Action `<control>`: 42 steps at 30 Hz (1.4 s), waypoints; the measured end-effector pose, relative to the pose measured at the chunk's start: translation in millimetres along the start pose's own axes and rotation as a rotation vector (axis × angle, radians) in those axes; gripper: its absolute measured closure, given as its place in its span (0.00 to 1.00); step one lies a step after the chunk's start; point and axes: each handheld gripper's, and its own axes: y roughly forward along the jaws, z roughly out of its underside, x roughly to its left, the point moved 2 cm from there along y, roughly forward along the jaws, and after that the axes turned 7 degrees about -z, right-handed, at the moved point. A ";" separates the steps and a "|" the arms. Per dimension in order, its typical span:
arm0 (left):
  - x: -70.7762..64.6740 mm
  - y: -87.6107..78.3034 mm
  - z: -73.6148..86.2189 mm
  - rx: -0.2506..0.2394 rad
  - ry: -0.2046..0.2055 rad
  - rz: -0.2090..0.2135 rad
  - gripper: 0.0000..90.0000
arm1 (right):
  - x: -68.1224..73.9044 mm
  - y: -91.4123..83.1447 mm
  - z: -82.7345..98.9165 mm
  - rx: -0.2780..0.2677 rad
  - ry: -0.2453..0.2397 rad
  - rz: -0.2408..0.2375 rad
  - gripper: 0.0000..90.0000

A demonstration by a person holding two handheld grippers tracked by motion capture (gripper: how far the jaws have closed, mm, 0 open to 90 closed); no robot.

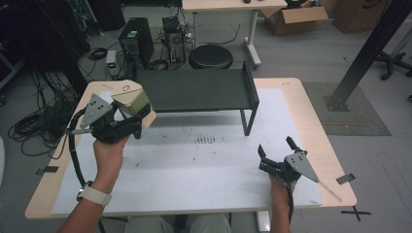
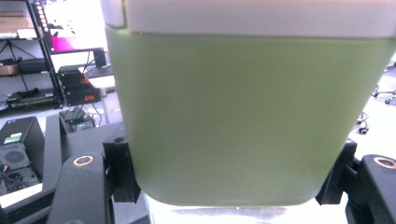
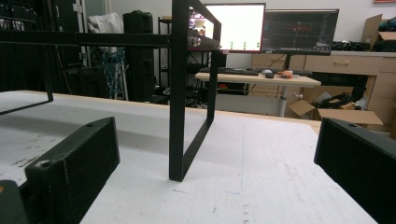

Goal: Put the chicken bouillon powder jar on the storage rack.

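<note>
High view: my left gripper [image 1: 127,115] is clamped on a green container [image 1: 131,101] with a pale lid, held tilted in the air above the table's [image 1: 291,97] far-left corner, just beside the left end of the black shelf [image 1: 194,90]. I judge the carry step is in hand: the container is lifted and its next stop looks like the shelf top. That move calls for raising it over the shelf's near edge, then levelling it before setting down. The shelf top is bare, with a raised rail at its right end. My right gripper [image 1: 277,155] rests low near the table's right side with its jaws apart, holding nothing, well apart from the shelf leg.

Left gripper view: the container's green wall [image 2: 243,121] sits squarely between my 2 jaws, both pressing its sides, lid at the top.

Right gripper view: my 2 jaws stand wide apart over the white mat [image 3: 261,177], the shelf's black leg frame [image 3: 180,116] ahead, with plenty of open room around it.
</note>
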 end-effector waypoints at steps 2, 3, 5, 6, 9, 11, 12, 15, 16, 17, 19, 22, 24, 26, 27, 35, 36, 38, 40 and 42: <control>-0.7 6.0 -4.5 -0.003 -0.004 0.004 0.33 | -0.1 -0.1 0.0 -0.002 -0.003 0.000 0.00; -0.7 6.0 -4.5 -0.003 -0.004 0.004 0.33 | -0.1 -0.1 0.0 -0.002 -0.003 0.000 0.00; -1.7 13.1 -8.9 -0.007 -0.010 0.007 0.33 | -0.2 -0.1 0.0 -0.003 -0.002 0.000 0.00; -2.4 15.6 -10.3 -0.007 -0.011 0.007 0.33 | -0.3 -0.2 0.0 -0.003 -0.001 0.000 0.00; -3.9 20.7 -13.1 -0.008 -0.009 0.007 0.33 | -0.3 -0.2 0.0 -0.004 -0.001 0.000 0.00; -5.8 28.5 -17.4 -0.010 -0.016 0.013 0.33 | -0.4 -0.1 0.0 -0.003 0.000 0.000 0.00; -5.8 28.5 -17.4 -0.010 -0.016 0.013 0.33 | -0.4 -0.1 0.0 -0.003 0.000 0.000 0.00; -8.8 40.1 -23.2 -0.011 -0.018 0.019 0.33 | -0.4 -0.2 0.0 -0.003 0.001 0.000 0.00; -8.8 40.1 -23.2 -0.011 -0.018 0.019 0.33 | -0.5 -0.2 -0.1 -0.003 0.001 -0.001 0.00; -9.6 43.2 -24.6 -0.012 -0.016 0.020 0.33 | -0.5 -0.2 -0.1 -0.003 0.001 -0.001 0.00; -12.8 52.2 -29.1 -0.012 -0.006 0.026 0.33 | -0.4 -0.4 0.0 -0.005 0.001 -0.001 0.00; -16.7 60.7 -33.1 -0.015 -0.007 0.035 0.33 | -0.6 -0.4 0.0 -0.006 0.003 -0.001 0.00; -19.3 66.3 -35.7 -0.015 -0.003 0.040 0.33 | -0.5 -0.3 0.0 -0.005 0.002 -0.001 0.00; -20.6 69.0 -36.8 -0.015 0.000 0.043 0.33 | -0.5 -0.4 0.0 -0.005 0.001 -0.001 0.00; -23.0 74.4 -38.9 -0.013 0.001 0.049 0.33 | -0.3 -0.4 0.0 -0.005 -0.001 -0.001 0.00; -30.4 92.8 -47.0 -0.017 0.009 0.064 0.33 | -0.4 -0.4 0.0 -0.005 0.001 -0.001 0.00; -32.2 98.2 -49.9 -0.018 0.009 0.068 0.33 | -0.4 -0.4 -0.1 -0.006 0.002 -0.001 0.00; -33.0 100.9 -51.2 -0.021 0.007 0.070 0.33 | -0.5 -0.4 0.0 -0.005 0.003 -0.001 0.00; -34.4 106.7 -53.6 -0.020 -0.001 0.077 0.33 | -0.6 -0.3 -0.1 -0.005 0.002 -0.001 0.00; -36.5 115.5 -56.0 -0.016 -0.005 0.078 0.33 | -0.7 -0.3 -0.1 -0.005 0.003 -0.001 0.00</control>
